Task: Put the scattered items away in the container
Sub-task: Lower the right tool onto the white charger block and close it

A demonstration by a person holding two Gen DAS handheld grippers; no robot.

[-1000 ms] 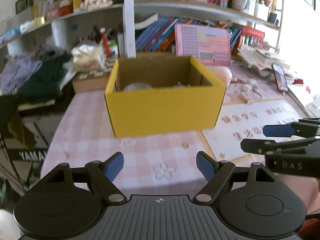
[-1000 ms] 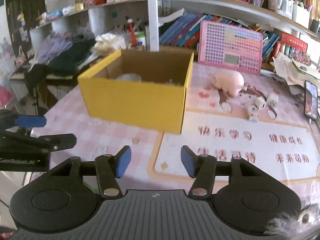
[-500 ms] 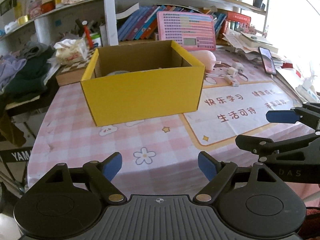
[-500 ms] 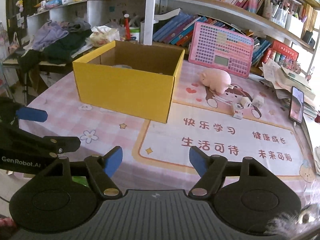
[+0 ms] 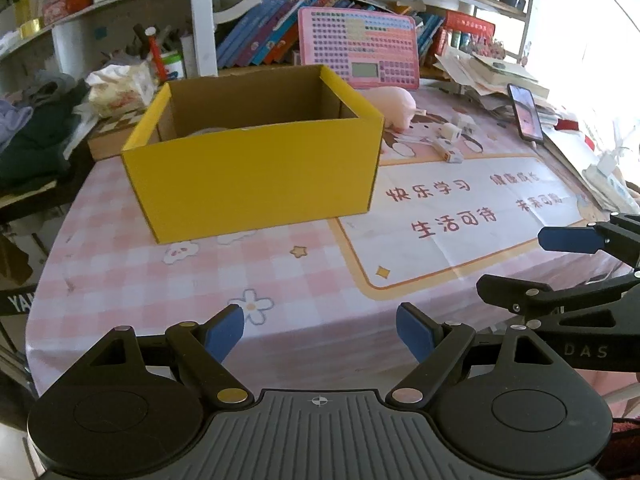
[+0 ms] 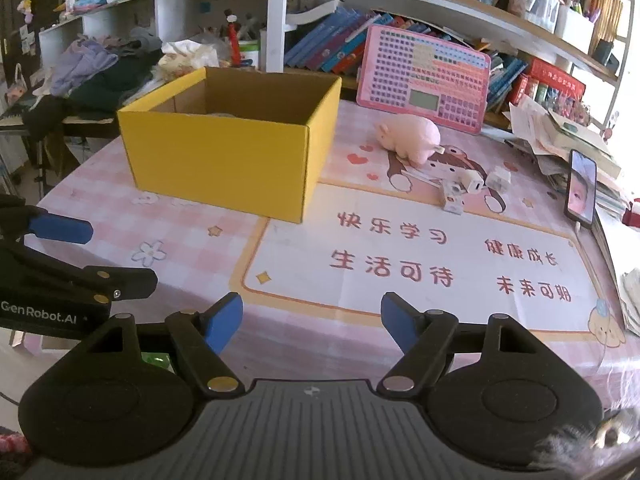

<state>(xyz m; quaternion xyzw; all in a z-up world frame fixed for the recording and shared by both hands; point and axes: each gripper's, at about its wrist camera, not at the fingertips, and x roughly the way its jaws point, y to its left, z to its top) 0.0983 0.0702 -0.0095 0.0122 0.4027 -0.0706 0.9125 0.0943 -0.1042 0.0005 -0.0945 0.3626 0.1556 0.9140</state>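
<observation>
Pink pig (image 6: 410, 136) lies well beyond both empty, spread claws, beside yellow box (image 6: 224, 160).

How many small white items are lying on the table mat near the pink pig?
3: a flat white piece nearest the camera, a white plug block behind it, and another white block to its right, all right of the pink pig. Others may hide inside the yellow box.
</observation>
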